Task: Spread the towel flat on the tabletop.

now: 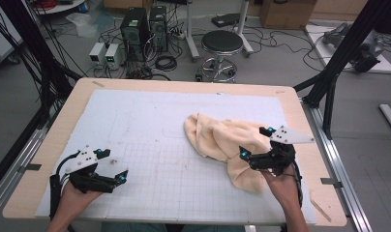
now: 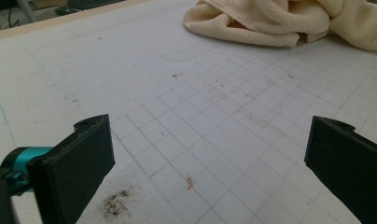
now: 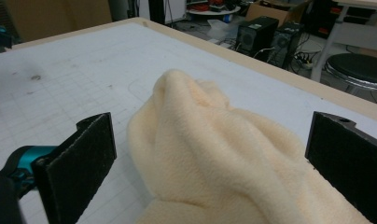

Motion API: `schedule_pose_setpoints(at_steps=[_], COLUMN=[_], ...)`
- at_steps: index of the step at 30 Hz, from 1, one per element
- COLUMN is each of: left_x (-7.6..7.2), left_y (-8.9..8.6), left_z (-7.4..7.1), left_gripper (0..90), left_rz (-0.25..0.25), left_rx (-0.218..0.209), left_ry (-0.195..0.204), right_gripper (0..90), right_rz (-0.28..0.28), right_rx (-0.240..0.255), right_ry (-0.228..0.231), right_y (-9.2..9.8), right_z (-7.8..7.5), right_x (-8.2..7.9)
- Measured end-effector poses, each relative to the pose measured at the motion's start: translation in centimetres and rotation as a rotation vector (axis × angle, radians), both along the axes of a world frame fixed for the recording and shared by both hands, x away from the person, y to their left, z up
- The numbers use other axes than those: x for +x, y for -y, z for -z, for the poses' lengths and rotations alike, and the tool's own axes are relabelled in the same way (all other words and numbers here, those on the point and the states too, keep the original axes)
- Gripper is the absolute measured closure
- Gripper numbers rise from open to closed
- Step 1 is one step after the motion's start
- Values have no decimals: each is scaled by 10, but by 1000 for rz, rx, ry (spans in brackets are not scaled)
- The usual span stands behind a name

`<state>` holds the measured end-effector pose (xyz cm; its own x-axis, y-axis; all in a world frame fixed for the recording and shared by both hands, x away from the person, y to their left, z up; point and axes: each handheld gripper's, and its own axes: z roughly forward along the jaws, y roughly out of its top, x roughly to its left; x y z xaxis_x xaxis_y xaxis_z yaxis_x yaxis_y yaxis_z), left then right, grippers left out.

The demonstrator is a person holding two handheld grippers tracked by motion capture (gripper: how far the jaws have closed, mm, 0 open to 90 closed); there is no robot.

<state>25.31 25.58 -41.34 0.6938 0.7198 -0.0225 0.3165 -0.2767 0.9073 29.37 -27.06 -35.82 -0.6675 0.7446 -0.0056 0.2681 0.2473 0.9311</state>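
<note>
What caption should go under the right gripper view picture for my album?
The right claw, jaws wide open, sits over a crumpled cream towel on the gridded white mat.

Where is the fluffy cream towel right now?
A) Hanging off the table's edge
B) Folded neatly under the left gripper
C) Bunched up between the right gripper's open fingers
C: the right gripper view shows the cream towel crumpled in a heap between the wide-open fingers of the right gripper, while the left gripper is apart from it over bare mat.
</note>
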Motion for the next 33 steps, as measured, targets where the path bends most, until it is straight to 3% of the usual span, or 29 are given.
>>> schedule_pose_setpoints(at_steps=[5, 11, 15, 19, 21, 24, 31, 33], left_x=[0, 1, 1, 1, 2, 2, 2, 2], left_y=[0, 0, 1, 2, 1, 1, 3, 3], left_z=[0, 0, 0, 1, 1, 1, 1, 1], left_gripper=[17, 17, 17, 17, 17, 17, 17, 17], left_rz=[7, 5, 6, 8, 11, 11, 15, 17], left_rx=[4, 2, 2, -1, 1, 2, -1, 3], left_ry=[-1, -2, -1, -5, -4, -3, -4, -4], right_gripper=[43, 49, 56, 87, 162, 179, 372, 392], right_rz=[7, 16, -5, -25, -61, -56, -58, -58], right_rx=[-5, -12, -37, -62, -68, -86, -113, -127], right_ry=[-3, -32, -108, -140, -159, -165, -186, -181], right_y=[3, 4, -5, -13, -18, -21, -24, -24], right_z=[-8, -6, 6, 14, 20, 24, 34, 34], right_x=[13, 28, 42, 49, 53, 56, 59, 60])
